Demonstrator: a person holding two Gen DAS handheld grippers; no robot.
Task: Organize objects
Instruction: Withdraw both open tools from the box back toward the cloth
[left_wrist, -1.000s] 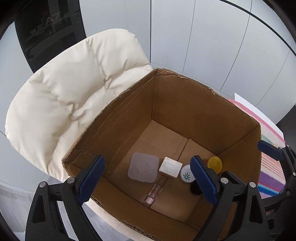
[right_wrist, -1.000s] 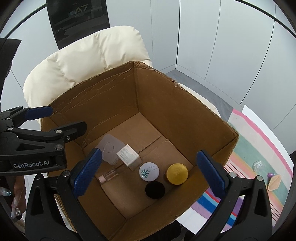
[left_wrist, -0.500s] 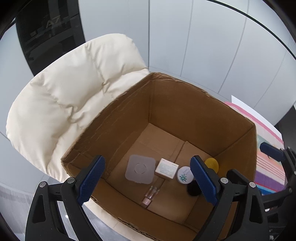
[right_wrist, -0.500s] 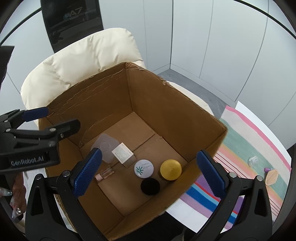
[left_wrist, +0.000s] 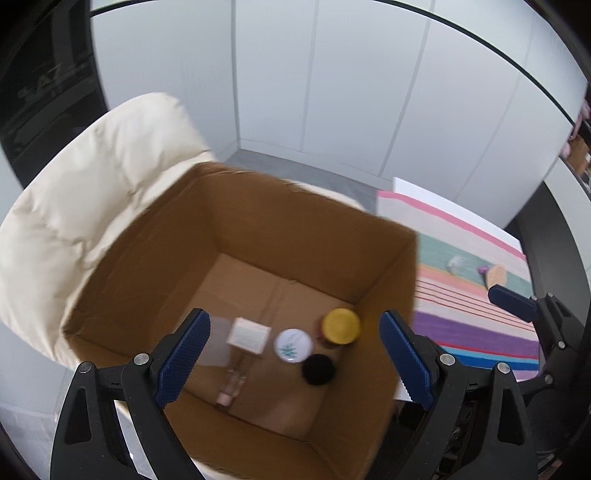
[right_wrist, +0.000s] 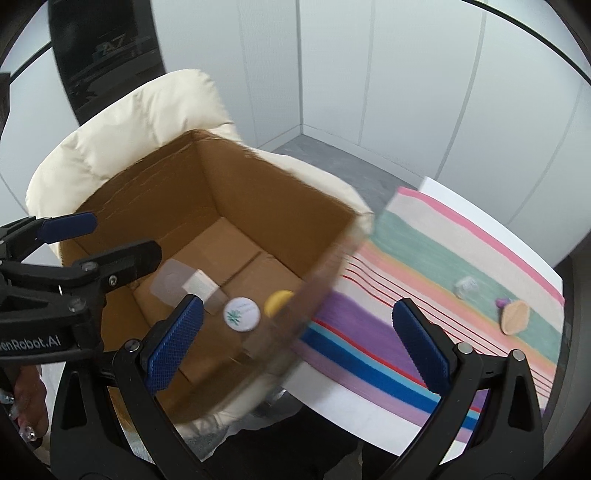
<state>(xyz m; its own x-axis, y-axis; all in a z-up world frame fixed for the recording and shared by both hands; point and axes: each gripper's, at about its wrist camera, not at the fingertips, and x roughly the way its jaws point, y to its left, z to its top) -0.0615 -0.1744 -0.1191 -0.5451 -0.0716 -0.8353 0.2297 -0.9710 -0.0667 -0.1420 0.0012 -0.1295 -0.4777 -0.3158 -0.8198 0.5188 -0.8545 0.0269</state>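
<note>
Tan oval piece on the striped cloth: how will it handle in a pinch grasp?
The tan oval piece looks flat and low, so the pads may slip over it. Probably light and rigid. The striped cloth beneath could bunch if it's pushed.

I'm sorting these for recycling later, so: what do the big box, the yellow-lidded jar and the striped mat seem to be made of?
The box: brown corrugated cardboard, matte, with torn, fuzzy rims and folded bottom flaps.
The yellow-lidded jar: smooth, opaque lid, probably plastic; the body beneath is mostly hidden, so unclear.
The striped mat: looks like woven fabric, matte with soft colour bands, though blur leaves printed paper possible.
</note>
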